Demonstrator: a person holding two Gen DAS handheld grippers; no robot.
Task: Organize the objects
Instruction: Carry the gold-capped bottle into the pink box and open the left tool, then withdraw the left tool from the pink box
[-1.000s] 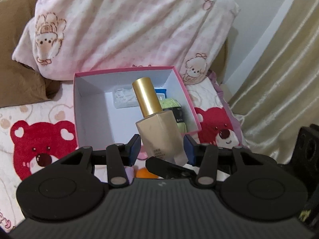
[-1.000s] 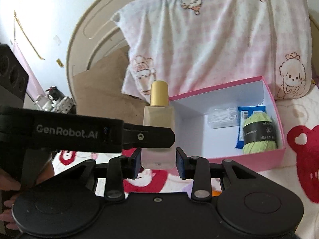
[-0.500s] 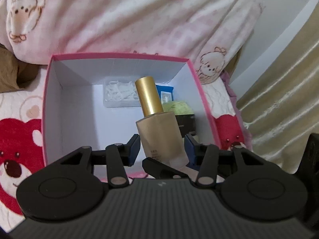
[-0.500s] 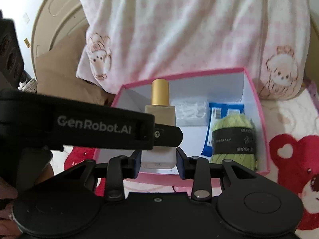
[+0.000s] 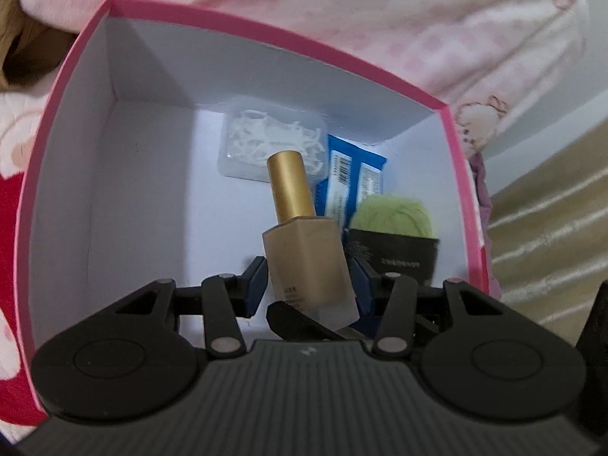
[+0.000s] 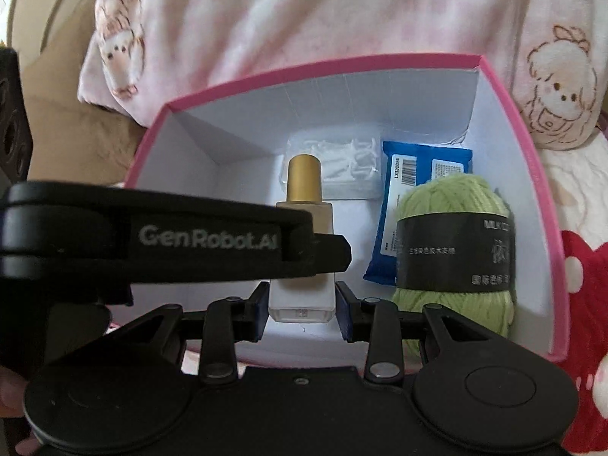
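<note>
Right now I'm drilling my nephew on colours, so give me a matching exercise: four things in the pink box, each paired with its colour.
Things:
1. bottle cap
2. yarn ball
3. flat packet
4. yarn label

Colours:
A. blue
B. black
C. gold
D. light green

Pairs: 1-C, 2-D, 3-A, 4-B

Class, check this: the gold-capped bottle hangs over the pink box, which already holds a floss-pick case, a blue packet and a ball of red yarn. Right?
Not quite: the yarn is green, as the right wrist view shows. The bottle, pink box, floss-pick case and blue packet are as stated.
</note>
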